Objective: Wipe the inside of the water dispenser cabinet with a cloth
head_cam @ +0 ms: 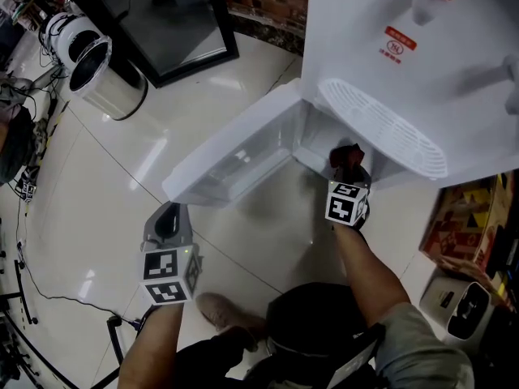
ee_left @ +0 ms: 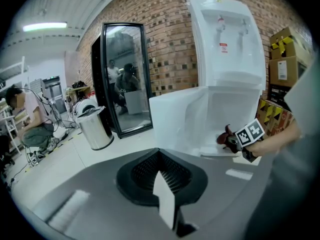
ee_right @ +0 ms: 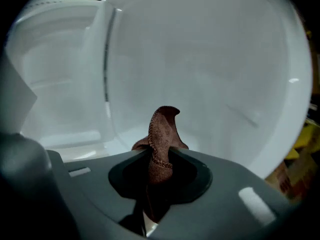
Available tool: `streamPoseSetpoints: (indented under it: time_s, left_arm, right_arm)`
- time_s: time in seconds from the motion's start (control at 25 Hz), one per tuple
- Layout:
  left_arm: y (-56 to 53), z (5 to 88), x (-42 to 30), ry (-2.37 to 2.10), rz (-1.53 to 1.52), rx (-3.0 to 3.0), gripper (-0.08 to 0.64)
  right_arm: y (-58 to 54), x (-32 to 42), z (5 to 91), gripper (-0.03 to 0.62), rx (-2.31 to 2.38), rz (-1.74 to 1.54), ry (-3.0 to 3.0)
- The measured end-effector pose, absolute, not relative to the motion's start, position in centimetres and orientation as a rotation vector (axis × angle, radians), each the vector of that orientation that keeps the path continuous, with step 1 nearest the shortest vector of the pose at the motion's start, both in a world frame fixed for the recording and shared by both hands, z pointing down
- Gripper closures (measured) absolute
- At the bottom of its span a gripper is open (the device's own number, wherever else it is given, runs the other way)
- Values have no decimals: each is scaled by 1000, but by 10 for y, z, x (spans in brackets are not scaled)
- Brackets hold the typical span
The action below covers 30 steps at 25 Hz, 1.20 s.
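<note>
Pinching a brown cloth [ee_right: 162, 131], the right gripper [ee_right: 158, 160] is closed narrowly on the cloth's lower part. The cloth's long axis is laid along the jaws, with its free end stood up and pointed into the water dispenser cabinet [ee_right: 210, 69] and the tip curled to the right. It is held near the front edge of the cabinet floor [ee_right: 70, 136]. The cabinet door [head_cam: 235, 148] is swung open. The left gripper [ee_left: 165, 194] is seen shut and empty, well apart over the tiled floor [head_cam: 105, 185].

Brown cloth [ee_right: 161, 139] between clamped fingers [ee_right: 197, 166]
</note>
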<state>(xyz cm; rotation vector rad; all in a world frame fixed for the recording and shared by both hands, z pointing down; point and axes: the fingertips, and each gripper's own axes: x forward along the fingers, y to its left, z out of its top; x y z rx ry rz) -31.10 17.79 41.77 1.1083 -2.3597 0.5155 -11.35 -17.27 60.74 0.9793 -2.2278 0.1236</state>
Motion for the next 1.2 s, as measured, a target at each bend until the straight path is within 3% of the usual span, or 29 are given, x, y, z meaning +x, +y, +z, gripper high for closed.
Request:
streamPoseSetpoints:
  time_s: [0.2,0.36,1.2]
  left_arm:
    - [177,417,-308,-2348,541,1136,560]
    - [176,417,-306,-2343,554,1168,560]
    - [175,405,-323,-2214,445,1371,560]
  right_arm:
    - [-96,-215,621,499,444,11,-2333]
    - [-88,-230,657,499,360,9,-2186]
    - [-175,33,663,502,829,232,-1847]
